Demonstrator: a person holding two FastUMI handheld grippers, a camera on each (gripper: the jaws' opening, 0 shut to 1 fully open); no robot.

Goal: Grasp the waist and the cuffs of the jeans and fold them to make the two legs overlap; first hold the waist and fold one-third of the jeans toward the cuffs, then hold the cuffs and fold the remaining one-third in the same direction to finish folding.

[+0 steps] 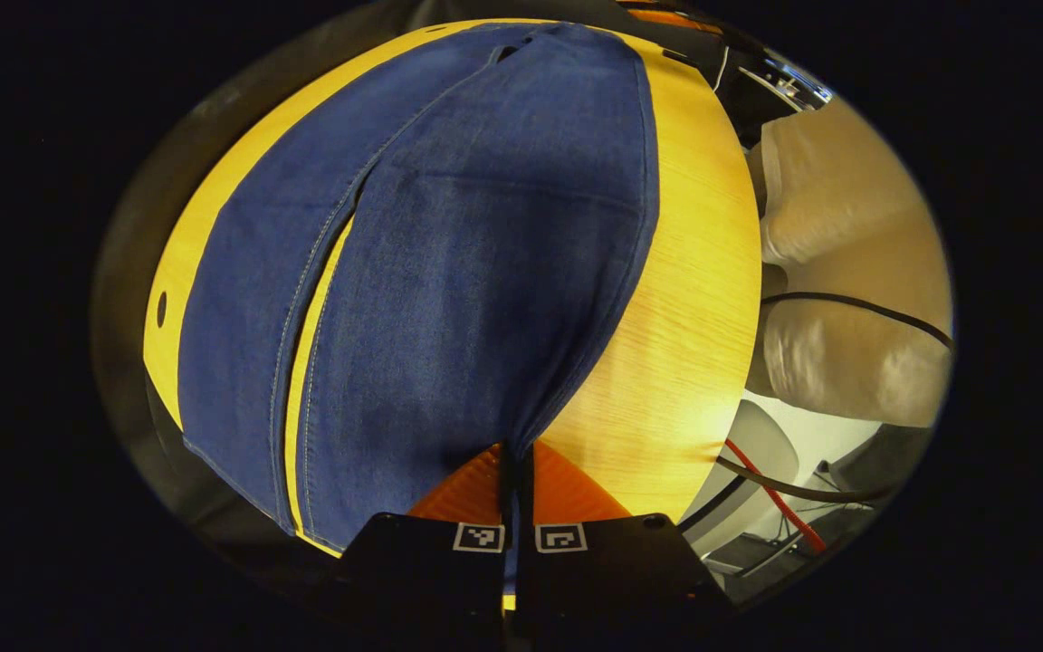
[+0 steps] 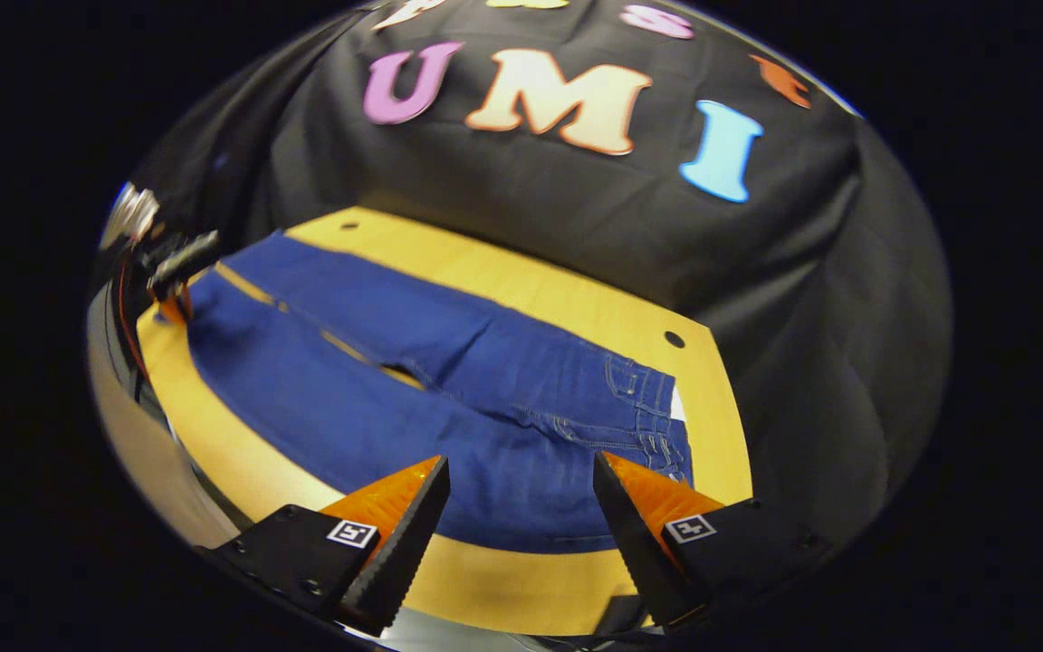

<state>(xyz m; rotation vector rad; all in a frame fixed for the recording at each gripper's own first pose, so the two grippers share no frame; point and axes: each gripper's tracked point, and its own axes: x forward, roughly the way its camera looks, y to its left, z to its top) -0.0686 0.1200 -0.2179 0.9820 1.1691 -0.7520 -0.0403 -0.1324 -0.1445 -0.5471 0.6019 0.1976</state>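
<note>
Jeans (image 2: 449,389) lie flat on the counter (image 2: 521,281), legs apart. Left hand-held gripper (image 1: 514,471) is pinched tight on a cuff; right hand-held gripper (image 2: 521,493) hangs wide open, empty, nr the waist. Denim looks floppy, fairly heavy; grab waistband edge.

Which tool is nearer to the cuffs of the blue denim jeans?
Left. The left tool is shut on a cuff of the blue denim jeans. The right tool hangs open above the waist end, far from the cuffs.
</note>
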